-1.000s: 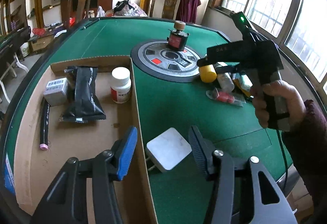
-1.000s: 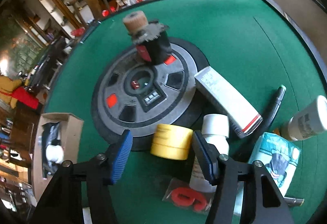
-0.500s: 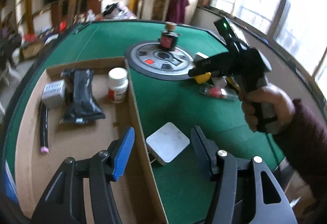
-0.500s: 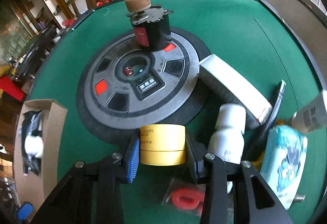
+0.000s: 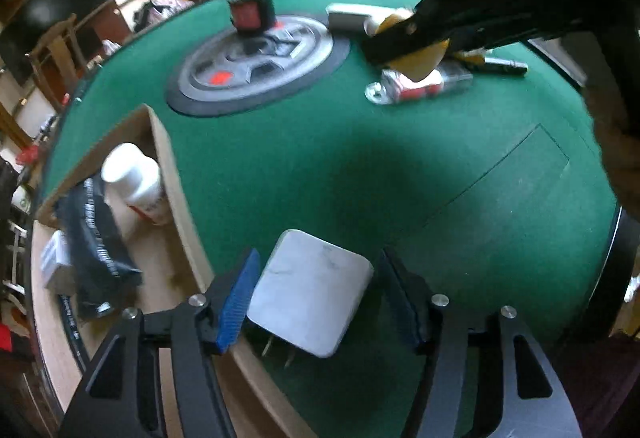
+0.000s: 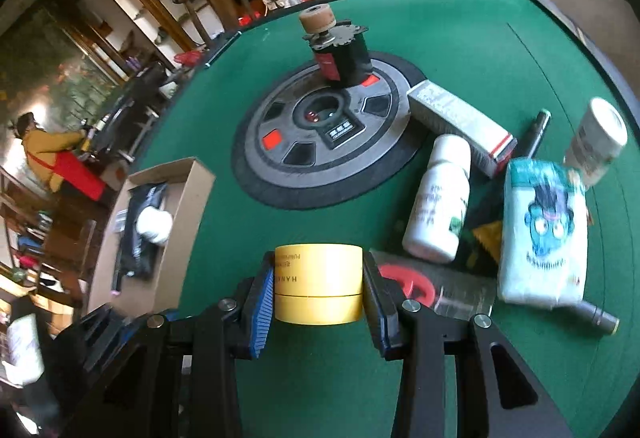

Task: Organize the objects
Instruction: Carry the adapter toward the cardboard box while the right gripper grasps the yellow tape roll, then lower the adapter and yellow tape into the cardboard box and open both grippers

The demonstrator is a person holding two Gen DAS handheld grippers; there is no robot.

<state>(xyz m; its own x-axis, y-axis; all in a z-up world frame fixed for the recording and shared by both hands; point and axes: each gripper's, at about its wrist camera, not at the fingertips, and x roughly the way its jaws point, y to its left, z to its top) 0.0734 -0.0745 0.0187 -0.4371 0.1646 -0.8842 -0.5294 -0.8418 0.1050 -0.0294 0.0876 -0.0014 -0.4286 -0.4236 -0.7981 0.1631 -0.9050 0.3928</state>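
Observation:
A white square plug adapter (image 5: 308, 290) lies on the green felt table (image 5: 360, 166), just right of the cardboard box (image 5: 172, 174). My left gripper (image 5: 318, 266) straddles it with its jaws opening; the right pad stands clear of it. A yellow tape roll (image 6: 320, 298) is clamped between the pads of my right gripper (image 6: 318, 270) and hangs above the felt. The left wrist view shows that same roll (image 5: 420, 58) at the upper right. The box holds a white bottle (image 5: 134, 178), a black pouch (image 5: 96, 238) and a small grey carton (image 5: 56, 266).
A grey round disc (image 6: 320, 142) sits mid-table with a black motor (image 6: 340, 54) on it. To the right lie a white bottle (image 6: 438, 198), a long carton (image 6: 460, 122), a tissue pack (image 6: 540, 230), a black pen (image 6: 536, 130) and a clear bag with red parts (image 6: 408, 282).
My right gripper closed on the yellow tape roll and lifted it off the felt. My left gripper rolled, moved right and down over the adapter, and its jaws widened.

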